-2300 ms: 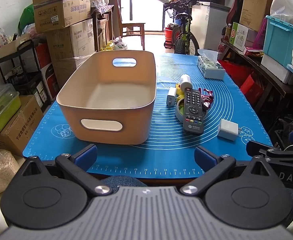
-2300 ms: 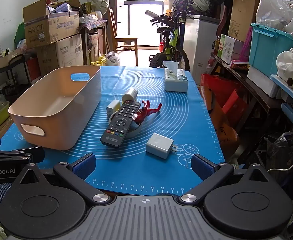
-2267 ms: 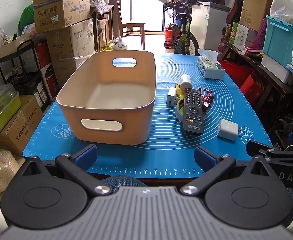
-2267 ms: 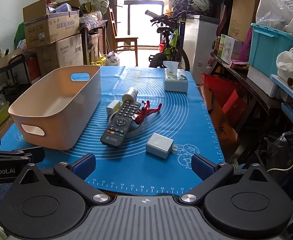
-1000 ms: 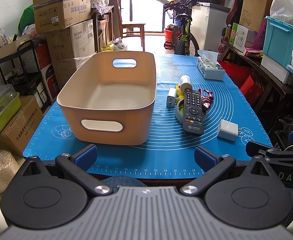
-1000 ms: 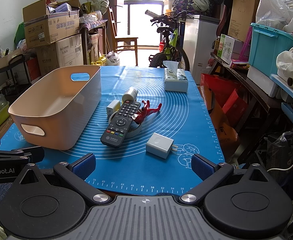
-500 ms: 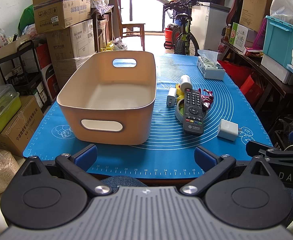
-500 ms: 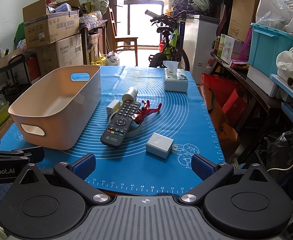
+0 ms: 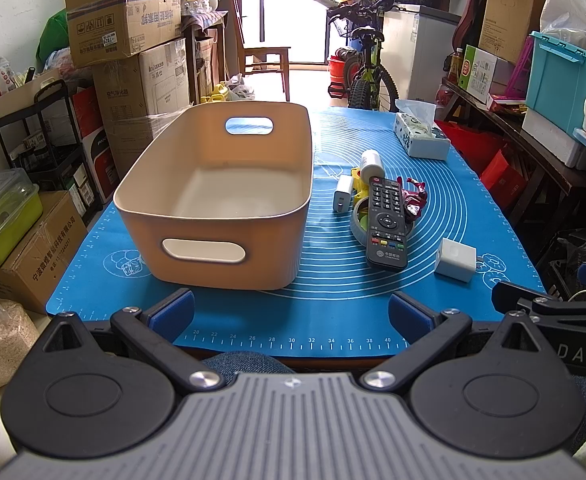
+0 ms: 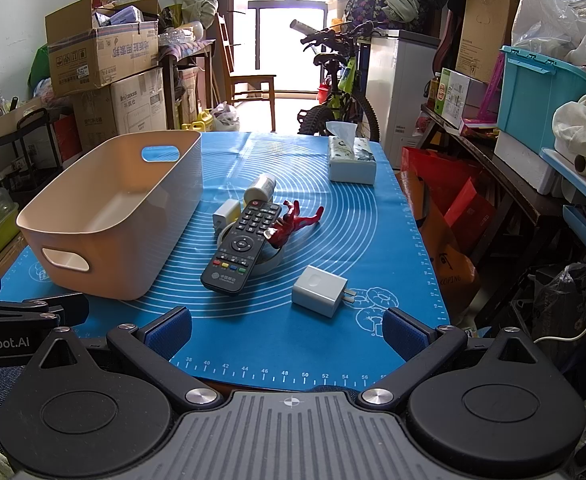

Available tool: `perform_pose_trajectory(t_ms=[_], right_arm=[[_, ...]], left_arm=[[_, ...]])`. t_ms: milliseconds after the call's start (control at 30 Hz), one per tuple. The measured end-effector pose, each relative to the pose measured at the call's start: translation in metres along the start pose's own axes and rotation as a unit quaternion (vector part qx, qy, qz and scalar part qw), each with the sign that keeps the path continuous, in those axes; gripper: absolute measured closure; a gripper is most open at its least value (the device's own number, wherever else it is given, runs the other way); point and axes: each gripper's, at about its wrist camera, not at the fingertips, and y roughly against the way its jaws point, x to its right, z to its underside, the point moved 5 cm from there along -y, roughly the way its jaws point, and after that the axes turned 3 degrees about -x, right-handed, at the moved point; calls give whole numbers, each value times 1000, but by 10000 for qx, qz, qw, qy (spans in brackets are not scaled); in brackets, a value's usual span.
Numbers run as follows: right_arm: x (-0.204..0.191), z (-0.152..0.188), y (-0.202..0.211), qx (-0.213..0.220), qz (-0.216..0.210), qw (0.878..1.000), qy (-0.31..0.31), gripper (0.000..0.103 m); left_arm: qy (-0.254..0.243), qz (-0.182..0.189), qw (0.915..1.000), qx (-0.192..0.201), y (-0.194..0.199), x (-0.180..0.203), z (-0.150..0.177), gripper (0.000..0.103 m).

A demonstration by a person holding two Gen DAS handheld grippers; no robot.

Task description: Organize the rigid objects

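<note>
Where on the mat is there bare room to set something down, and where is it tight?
Bare mat: the near strip before the charger, and the stretch between the tissue box and the red figure. The bin is empty too. Crowded: around the remote, beside the bin.

Beige plastic bin, rectangular with rounded corners and a cut-out handle at each end, upright and empty at centre-left of the left wrist view. Black remote control, buttons up, right of centre, propped across a tape ring. Red figurine lying just right of the remote's upper half. Small white bottle on its side above the remote. White plug adapter between bin and remote. White wall charger, prongs pointing right, alone at lower centre of the right wrist view.
</note>
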Motion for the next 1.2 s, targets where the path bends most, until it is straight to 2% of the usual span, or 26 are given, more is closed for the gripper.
perform_pose_trajectory(t_ms=[967, 1200], right_arm=[[-1, -3, 2, 46, 68, 10000, 9, 2], [4, -12, 11, 161, -7, 9998, -131, 2]], left_arm=[[-15, -19, 10000, 1, 0, 0, 0, 1], [211, -50, 9997, -80, 2, -10, -4, 1]])
